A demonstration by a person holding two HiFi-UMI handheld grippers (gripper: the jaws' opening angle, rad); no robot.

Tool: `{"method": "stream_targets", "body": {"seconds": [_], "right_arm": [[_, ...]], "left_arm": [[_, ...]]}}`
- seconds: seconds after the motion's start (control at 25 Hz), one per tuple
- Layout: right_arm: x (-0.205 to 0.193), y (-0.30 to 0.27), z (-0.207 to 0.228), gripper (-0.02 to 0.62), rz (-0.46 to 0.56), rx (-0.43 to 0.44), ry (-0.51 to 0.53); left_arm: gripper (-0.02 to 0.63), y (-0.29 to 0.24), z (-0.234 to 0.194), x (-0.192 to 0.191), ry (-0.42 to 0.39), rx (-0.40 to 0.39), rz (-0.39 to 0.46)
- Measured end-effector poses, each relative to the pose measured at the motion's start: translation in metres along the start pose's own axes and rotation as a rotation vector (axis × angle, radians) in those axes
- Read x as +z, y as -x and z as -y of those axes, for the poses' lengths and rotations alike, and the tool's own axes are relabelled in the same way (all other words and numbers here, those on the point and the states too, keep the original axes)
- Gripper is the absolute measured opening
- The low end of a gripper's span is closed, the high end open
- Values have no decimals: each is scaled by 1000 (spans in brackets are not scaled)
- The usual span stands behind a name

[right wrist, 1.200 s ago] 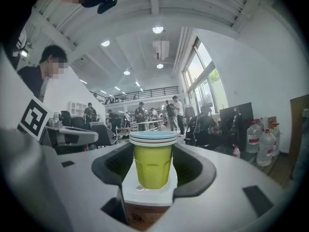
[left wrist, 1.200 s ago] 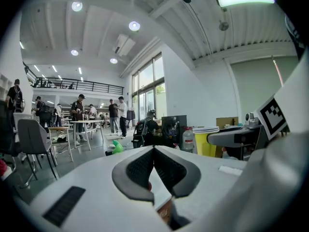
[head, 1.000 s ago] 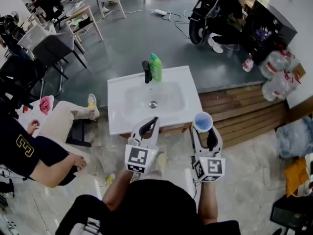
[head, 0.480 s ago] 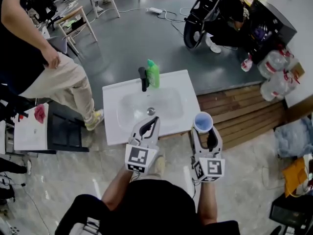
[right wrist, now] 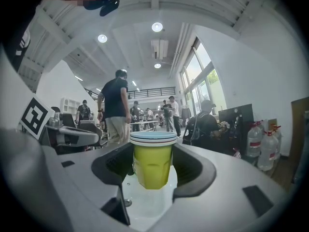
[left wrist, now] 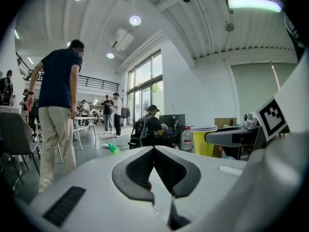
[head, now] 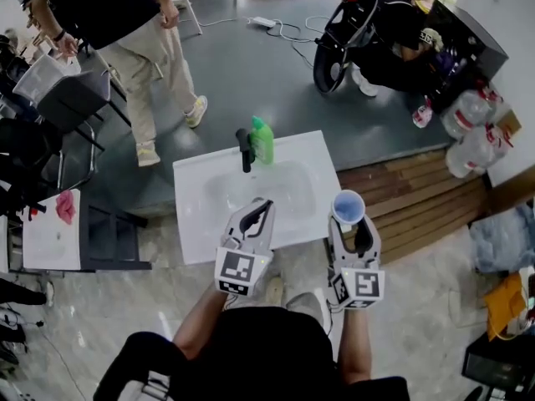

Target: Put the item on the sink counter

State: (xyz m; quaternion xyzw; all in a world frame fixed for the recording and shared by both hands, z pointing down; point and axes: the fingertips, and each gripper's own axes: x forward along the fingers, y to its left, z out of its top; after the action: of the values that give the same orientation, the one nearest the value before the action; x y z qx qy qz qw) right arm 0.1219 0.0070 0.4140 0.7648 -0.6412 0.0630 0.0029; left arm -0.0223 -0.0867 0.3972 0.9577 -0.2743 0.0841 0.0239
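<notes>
The white sink counter (head: 194,215) stands ahead of me, with a black faucet (head: 244,149) and a green bottle (head: 262,140) at the back of its basin. My right gripper (head: 349,217) is shut on a stack of cups (head: 348,206), just off the counter's right front corner. In the right gripper view the outer cup (right wrist: 153,166) is yellow-green with pale rims, and a pad presses on each side. My left gripper (head: 255,215) reaches over the counter's front edge. Its pads (left wrist: 140,170) meet at the tip with nothing between them.
A person (head: 134,23) stands behind the sink at the back left. Another person (head: 380,32) crouches at the back right near a dark cabinet. Wooden planks (head: 410,190) and large water bottles (head: 472,132) lie to the right. Chairs (head: 75,98) and a small table (head: 50,232) stand on the left.
Both grippers have moved forward to the sink, so the counter now lies right under their tips. The person on the left has walked round behind the sink. The cups stay gripped.
</notes>
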Motion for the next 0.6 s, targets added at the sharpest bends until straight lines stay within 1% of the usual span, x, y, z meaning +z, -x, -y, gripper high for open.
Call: {"method": "stream_targets", "body": {"seconds": [0.32,0.6], "right_arm": [[5,-37,16,258,9,27,13],[-2,-82,42,258,1,68,10]], "left_arm": [[3,-35,-9,0,14,5,-9],[2,-80,-20,-6,42,38,-30]]}}
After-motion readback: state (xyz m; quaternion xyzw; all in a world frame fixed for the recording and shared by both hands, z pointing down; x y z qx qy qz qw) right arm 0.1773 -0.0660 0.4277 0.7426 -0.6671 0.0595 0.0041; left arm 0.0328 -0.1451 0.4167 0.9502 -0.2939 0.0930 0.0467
